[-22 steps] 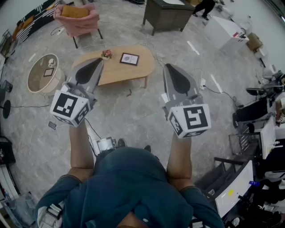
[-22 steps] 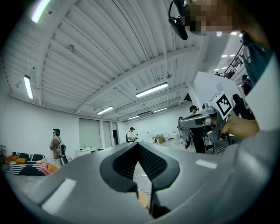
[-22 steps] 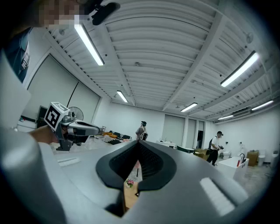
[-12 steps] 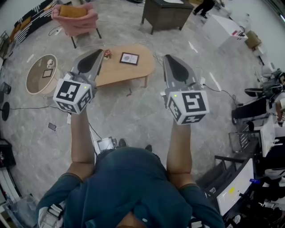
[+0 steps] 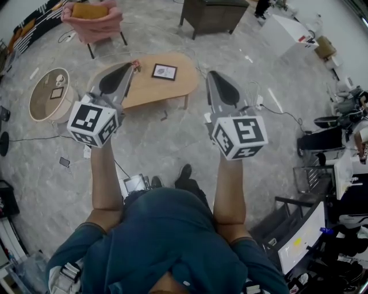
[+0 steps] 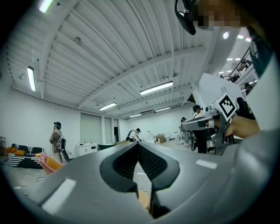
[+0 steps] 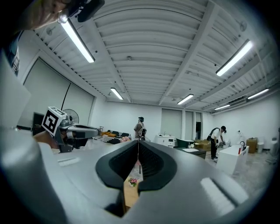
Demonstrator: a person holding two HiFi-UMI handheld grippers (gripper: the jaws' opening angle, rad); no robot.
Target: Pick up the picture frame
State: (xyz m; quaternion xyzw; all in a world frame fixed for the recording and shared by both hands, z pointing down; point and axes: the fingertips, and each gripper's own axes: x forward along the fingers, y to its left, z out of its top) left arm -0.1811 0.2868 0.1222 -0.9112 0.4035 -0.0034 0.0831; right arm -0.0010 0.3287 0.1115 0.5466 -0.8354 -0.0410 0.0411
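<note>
2 claws are held out level in front of the person, above the floor and short of a low oval wooden counter (image 5: 150, 91). The left claw (image 5: 127, 68) is pressed together, with nothing between its jaws. In the head view its tip is seen over the counter's left end, just beside a small bunch of flowers (image 5: 137, 66). The right claw (image 5: 213, 75) is likewise pressed together and empty, and its tip is seen just off the counter's right end. The picture frame (image 5: 164, 71) lies on the counter, right of the flowers, in the gap between the 2 claws, and is touched by neither. A smaller round counter (image 5: 40, 100) is seen at the left, a pink armchair (image 5: 92, 20) beyond it, and a dark cabinet (image 5: 214, 14) beyond the oval counter. In the right gripper view, the flowers and a strip of the wooden counter are seen below the closed jaws.
</note>
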